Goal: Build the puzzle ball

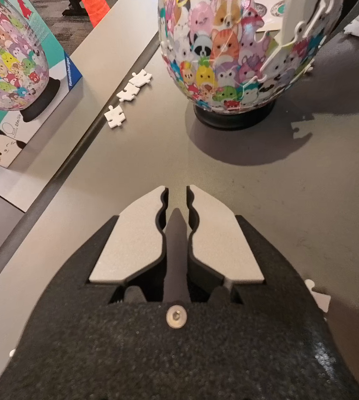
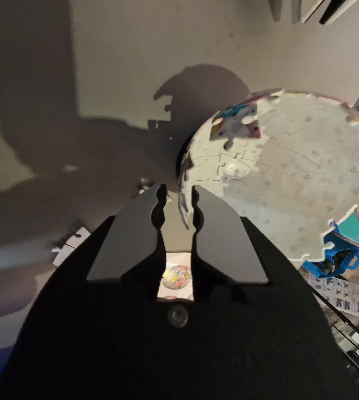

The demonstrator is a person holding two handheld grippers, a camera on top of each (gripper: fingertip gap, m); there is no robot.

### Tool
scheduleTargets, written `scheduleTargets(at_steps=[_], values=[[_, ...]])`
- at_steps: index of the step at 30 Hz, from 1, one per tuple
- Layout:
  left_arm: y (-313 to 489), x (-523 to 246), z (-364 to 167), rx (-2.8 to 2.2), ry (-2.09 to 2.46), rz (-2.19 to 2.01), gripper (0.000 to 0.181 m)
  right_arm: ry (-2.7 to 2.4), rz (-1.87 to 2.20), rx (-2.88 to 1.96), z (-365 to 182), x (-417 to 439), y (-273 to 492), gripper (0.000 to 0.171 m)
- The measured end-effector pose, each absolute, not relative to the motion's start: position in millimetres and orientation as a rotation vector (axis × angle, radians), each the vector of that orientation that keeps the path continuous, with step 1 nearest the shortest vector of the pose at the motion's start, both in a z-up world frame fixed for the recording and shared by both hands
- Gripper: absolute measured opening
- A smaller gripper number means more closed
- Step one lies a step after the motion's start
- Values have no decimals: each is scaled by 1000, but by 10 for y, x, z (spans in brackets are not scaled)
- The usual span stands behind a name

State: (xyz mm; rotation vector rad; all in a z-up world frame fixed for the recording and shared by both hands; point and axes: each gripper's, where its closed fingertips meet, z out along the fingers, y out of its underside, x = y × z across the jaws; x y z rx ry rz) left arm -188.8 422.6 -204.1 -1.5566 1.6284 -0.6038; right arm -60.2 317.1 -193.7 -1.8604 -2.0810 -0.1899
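- We judged the ball point(image 1: 234, 54) mostly built: its lower and front shell was closed, standing on a black ring stand point(image 1: 234, 116) on the grey matte surface point(image 1: 249, 205).
- A large opening on top remained; the right wrist view showed the white, jigsaw-cut inner wall point(image 2: 293, 184).
- Three loose pieces point(image 1: 128, 97), white backs up, lay left of the ball; more work remained.
- The left tool point(image 1: 177, 190) stood slightly parted and empty, short of the ball.
- The right tool point(image 2: 178, 188) stood parted and empty beside the shell's rim.
- The pieces looked rigid, curved and glossy-printed.
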Motion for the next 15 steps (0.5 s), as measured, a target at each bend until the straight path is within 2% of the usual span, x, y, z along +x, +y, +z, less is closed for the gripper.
scheduleTargets(at_steps=[8, 15], values=[[4218, -1886, -2051, -1549, 1636, -585, 15, -2103, -237, -1853, -2002, -617, 3185, 5], [4219, -1887, -2048, -1550, 1634, -588, 15, -2103, -247, -1849, -2045, -628, 3205, 4]])
